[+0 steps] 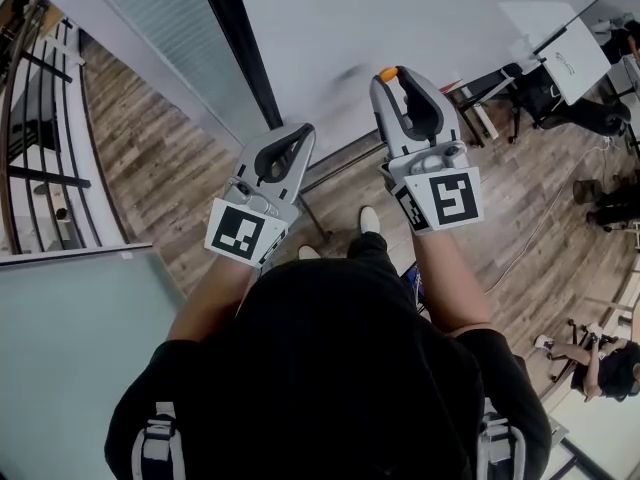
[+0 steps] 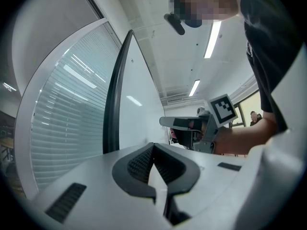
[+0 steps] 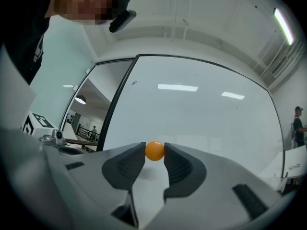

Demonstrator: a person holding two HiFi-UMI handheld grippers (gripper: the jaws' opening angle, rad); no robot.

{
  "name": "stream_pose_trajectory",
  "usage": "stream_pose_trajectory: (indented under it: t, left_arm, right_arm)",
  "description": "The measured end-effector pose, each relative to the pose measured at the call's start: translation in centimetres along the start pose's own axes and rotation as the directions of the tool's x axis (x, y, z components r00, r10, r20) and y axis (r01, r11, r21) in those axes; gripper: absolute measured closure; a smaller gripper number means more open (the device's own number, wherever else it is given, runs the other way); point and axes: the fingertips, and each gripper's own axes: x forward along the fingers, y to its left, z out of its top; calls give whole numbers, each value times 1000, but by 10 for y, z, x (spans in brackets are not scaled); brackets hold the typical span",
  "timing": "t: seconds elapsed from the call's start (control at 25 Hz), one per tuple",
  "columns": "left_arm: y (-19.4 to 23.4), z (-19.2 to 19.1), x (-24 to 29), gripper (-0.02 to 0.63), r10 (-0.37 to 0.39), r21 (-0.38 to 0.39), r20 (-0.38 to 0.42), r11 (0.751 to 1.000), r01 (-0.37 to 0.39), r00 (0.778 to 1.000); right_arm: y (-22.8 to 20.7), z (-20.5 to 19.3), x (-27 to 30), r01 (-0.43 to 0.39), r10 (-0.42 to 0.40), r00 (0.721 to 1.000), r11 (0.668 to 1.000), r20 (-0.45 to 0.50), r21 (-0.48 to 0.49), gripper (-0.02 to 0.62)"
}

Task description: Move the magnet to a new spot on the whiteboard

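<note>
Between the two tips of the right gripper sits a small round orange magnet. Both black pads press on its sides, so this gripper is closed on the magnet. The magnet is right up by the big whiteboard, low down and over toward the left side, not far from the dark frame. I cannot tell if the magnet touches the board or hangs just off it. The left gripper is nearer to the person and off to the left. Its jaws are shut together with nothing in them, and it looks like it has no job right now. I think this is the carry step: the magnet is caught and now has to go to a new place. The board to the right and higher up is all bare, so any spot there would do. The next move needs a firm hold, since a smooth little ball could pop out of the pads. Then the magnet must be pushed flat against the board before the jaws let go.
</note>
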Motion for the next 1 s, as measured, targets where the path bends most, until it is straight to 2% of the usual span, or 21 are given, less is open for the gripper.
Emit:
stream_pose_trajectory:
  t: [0.32, 0.52, 0.8, 1.0]
  left_arm:
    - [-1, -7, 0, 604, -33, -13, -10, 999, 33, 999]
    - [-4, -11, -1, 604, -47, 1, -10, 999, 47, 999]
    - [-24, -15, 7, 604, -13, 11, -33, 1000, 13, 999]
    - [-51, -21, 18, 604, 13, 6, -44, 1000, -13, 999]
  right_arm:
    - [14, -33, -31, -23, 24, 995, 1000, -95, 15, 477]
    - [19, -45, -45, -59, 62, 992, 998, -111, 29, 477]
    - [17, -56, -63, -165, 170, 978, 985, -124, 47, 477]
    - [2, -57, -84, -206, 214, 970, 975, -111, 84, 476]
